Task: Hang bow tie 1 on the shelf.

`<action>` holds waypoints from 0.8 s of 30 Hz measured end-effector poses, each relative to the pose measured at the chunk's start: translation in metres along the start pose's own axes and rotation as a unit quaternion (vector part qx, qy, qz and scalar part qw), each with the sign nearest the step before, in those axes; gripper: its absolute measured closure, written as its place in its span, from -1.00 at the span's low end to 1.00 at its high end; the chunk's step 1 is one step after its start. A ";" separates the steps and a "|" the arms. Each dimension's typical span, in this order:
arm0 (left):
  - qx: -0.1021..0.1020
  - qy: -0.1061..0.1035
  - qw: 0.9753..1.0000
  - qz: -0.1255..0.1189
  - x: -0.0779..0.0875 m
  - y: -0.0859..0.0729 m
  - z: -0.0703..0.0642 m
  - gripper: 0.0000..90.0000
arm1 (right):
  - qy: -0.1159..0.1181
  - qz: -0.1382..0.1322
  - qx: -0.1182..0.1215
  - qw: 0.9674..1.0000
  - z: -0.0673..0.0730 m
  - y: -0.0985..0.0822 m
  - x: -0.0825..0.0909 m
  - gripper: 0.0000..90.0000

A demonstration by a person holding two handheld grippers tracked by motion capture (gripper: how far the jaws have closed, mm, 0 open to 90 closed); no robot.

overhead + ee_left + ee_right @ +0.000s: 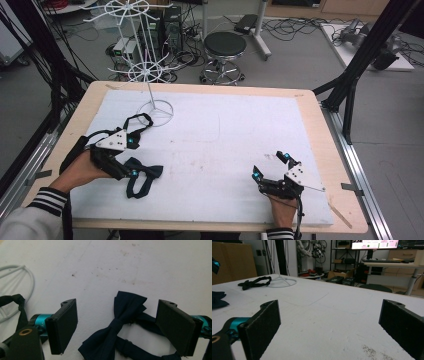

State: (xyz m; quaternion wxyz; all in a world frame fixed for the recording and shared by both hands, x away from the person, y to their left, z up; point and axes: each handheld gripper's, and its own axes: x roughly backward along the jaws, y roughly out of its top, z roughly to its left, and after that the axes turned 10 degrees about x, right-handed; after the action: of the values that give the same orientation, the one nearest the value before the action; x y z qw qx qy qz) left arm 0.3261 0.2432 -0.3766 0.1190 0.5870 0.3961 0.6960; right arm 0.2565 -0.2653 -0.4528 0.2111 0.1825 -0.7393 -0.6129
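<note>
Two grippers rest over the white mat (225, 135), both with jaws apart: the left gripper (116, 327) straddles the dark bow tie (120, 322) without pressing it, the right gripper (329, 330) holds nothing.

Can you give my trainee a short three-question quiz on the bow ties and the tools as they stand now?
1. True or false: the left tool is clamped on the dark blue bow tie.
2. How many bow ties lie on the white mat?
3. What stands beside the black bow tie: A) white wire rack, B) a cup, C) a box?

Key:
1. False: its jaws stand open on either side of it.
2. Two.
3. A.
</note>
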 end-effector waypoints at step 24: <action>-0.046 -0.035 0.992 0.115 -0.029 0.009 0.008 -0.37 | -0.001 0.000 -0.001 1.000 0.000 0.000 0.000 -0.93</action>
State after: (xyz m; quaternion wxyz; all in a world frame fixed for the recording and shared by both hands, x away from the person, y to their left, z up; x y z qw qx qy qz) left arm 0.3442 0.2219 -0.3916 0.0785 0.6463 0.2894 0.7017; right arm 0.2564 -0.2656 -0.4528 0.2103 0.1817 -0.7387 -0.6141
